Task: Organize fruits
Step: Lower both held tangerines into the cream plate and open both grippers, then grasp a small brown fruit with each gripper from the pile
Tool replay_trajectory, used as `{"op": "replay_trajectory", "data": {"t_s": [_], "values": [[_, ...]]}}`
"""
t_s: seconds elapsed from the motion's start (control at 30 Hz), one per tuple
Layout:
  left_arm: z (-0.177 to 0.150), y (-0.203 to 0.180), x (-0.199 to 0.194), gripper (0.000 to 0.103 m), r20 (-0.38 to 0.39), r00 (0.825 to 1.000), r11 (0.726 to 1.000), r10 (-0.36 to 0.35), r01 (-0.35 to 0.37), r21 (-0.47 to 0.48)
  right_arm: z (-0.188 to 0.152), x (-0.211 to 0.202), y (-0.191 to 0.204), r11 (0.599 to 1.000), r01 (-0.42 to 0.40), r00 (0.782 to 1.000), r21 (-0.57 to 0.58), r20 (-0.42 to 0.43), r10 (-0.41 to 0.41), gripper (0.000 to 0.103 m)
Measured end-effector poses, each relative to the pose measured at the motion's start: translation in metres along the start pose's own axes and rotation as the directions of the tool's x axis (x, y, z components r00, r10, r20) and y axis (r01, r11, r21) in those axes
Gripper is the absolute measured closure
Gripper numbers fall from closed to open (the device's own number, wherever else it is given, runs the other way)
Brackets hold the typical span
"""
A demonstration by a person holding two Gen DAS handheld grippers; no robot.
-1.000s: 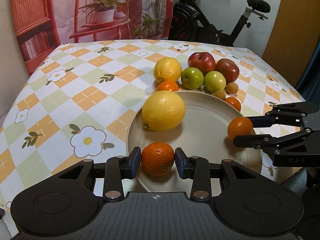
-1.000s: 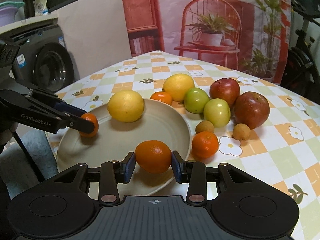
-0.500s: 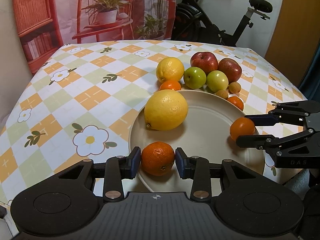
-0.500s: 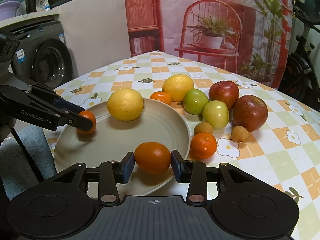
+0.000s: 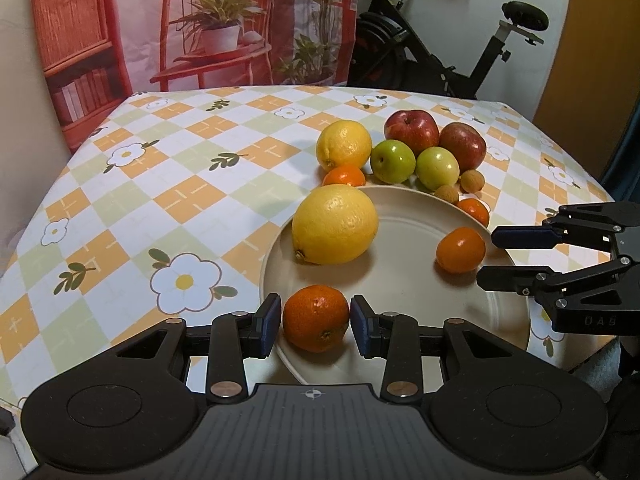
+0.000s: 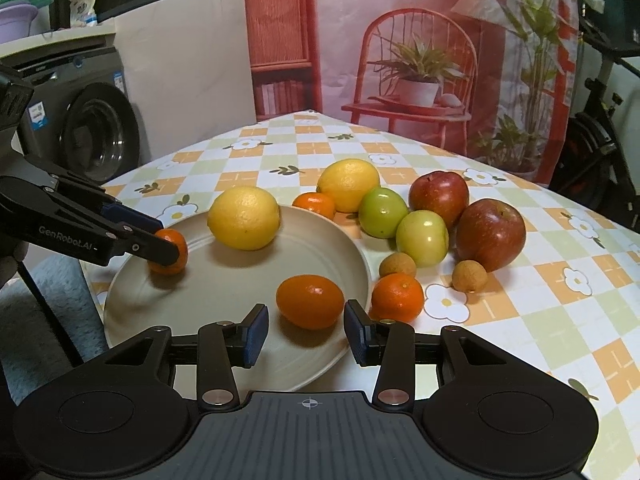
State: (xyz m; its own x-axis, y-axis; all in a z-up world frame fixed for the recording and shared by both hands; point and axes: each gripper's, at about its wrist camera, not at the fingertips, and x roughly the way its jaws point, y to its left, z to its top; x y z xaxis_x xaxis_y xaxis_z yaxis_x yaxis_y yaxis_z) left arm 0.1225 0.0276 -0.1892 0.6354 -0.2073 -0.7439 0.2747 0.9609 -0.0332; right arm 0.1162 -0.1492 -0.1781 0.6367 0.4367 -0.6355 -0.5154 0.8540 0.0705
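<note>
Crowding the plate (image 6: pixel 352 256): lemon (image 6: pixel 243 217), apples (image 6: pixel 490 234), tangerines (image 6: pixel 397 297).

I could read only two bits of lettering, both moulded or printed on the grippers themselves. In the right wrist view, the left gripper (image 6: pixel 170 240) reached in over the near left rim of the plate (image 6: pixel 356 256), and its black arm carried pale lettering that read "GenRobot.AI". In the left wrist view, the right gripper (image 5: pixel 486 258) came in from the right edge, and its dark body bore faint letters that I made out as "DAS". A sticker on the washing machine (image 6: pixel 86 120) showed print too small for me to read.
</note>
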Motion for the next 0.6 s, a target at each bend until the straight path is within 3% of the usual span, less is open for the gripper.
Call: {"op": "replay_trajectory", "data": {"t_s": [0.6], "values": [[0.010, -0.002, -0.007, 0.062, 0.063, 0.998, 0.999, 0.002, 0.001, -0.039, -0.004, -0.015, -0.035, 0.988, 0.073, 0.994, 0.133, 0.077, -0.084, 0.061]]}}
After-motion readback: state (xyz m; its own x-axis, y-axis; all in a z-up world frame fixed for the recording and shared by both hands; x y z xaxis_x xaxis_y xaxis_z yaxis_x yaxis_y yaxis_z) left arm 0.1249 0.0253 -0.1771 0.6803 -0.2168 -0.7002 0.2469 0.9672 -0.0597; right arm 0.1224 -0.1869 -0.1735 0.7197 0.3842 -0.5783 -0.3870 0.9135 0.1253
